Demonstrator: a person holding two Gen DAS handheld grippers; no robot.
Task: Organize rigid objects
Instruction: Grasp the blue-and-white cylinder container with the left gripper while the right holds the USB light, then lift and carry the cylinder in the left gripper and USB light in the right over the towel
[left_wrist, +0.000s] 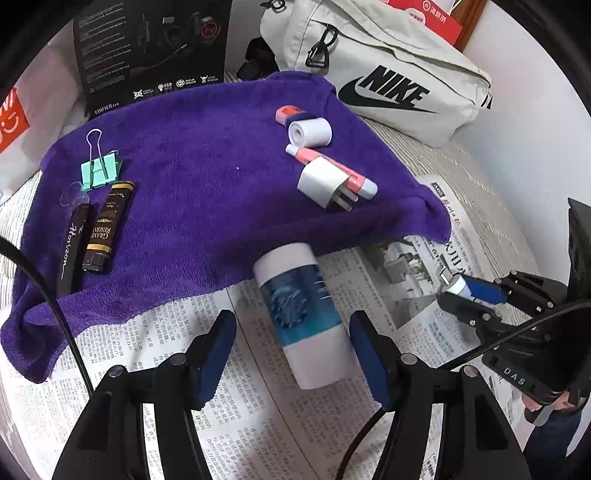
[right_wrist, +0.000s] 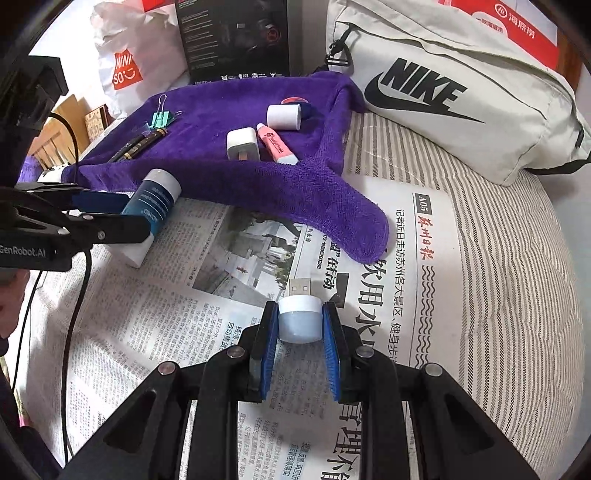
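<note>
**user1:** Striped bedding with a newspaper (right_wrist: 406, 258) spread on it, purple towel (left_wrist: 207, 177) on top. Left wrist view shows the binder clip (left_wrist: 100, 170), the two dark tubes (left_wrist: 92, 232) and the white charger plug (left_wrist: 323, 182) up close; right view only gets those small and far.

**user2:** Yeah, but only the right view shows the little USB night light (right_wrist: 300, 317) properly. Right gripper (right_wrist: 300, 328) is clamped on its dome, plug pointing forward over the paper. Left gripper (left_wrist: 291, 343) has its fingers apart on both sides of the white and blue bottle (left_wrist: 301, 317), pads not touching. Bottle lies on the newspaper, top end against the towel's edge. Nike bag (right_wrist: 454, 92) and black Edifier box (left_wrist: 151, 48) crowd the back.
</note>
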